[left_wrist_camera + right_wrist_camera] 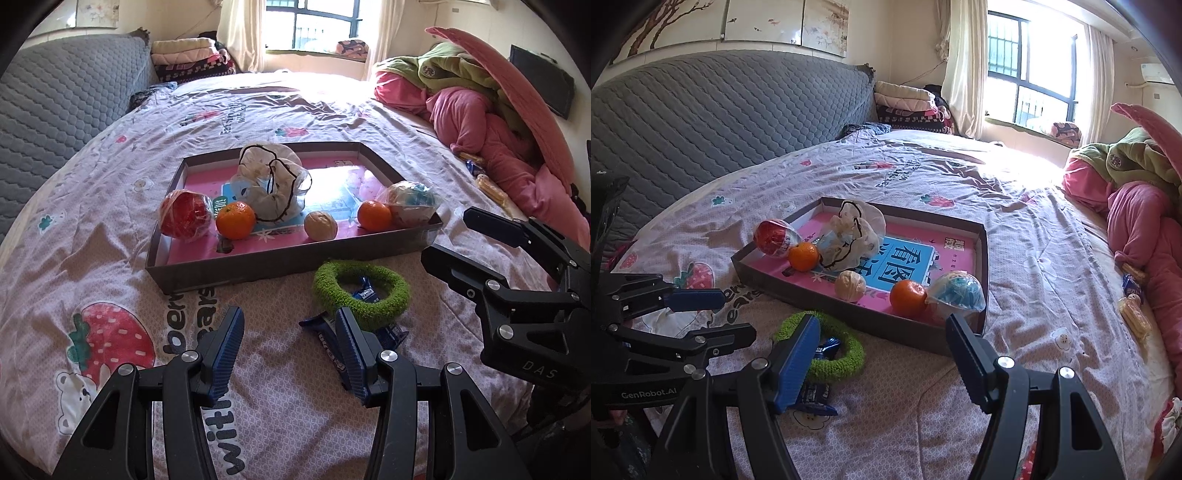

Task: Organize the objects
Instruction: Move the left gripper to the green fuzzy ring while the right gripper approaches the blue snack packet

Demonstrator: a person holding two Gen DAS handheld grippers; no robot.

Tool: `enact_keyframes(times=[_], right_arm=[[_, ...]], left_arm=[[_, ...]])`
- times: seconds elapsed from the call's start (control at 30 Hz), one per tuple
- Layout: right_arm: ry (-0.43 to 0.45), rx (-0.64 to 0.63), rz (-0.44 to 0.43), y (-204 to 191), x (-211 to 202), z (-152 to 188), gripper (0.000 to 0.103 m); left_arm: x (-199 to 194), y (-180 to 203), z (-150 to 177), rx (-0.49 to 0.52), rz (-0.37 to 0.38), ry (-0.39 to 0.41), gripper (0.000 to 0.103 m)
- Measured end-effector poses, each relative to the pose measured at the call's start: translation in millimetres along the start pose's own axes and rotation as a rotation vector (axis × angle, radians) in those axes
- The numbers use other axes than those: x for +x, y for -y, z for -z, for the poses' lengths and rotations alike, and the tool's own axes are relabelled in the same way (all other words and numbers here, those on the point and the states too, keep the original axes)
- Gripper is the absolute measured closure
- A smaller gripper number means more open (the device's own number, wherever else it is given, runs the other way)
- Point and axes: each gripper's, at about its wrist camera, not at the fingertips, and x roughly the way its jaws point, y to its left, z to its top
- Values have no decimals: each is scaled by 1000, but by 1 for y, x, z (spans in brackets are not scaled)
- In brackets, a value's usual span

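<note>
Fuzzy knitted green ring, glossy cardboard tray, seemingly cotton printed bedsheet

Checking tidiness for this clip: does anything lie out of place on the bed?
Yes. The green knitted ring and blue snack wrappers lie on the bedsheet in front of the cardboard tray, while the tangerines, walnut and bagged items sit inside it.

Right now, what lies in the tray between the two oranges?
A walnut lies between the left orange and the right orange, near the tray's front wall. The left wrist view shows it best; the right wrist view agrees.
</note>
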Motion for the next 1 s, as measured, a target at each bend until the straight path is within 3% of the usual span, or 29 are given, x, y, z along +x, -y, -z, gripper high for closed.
enact_keyframes(times=[1.0], right_arm=[[-86, -49, -46, -35, 1, 46, 33]], left_arm=[[26, 8, -24, -24, 52, -12, 50]])
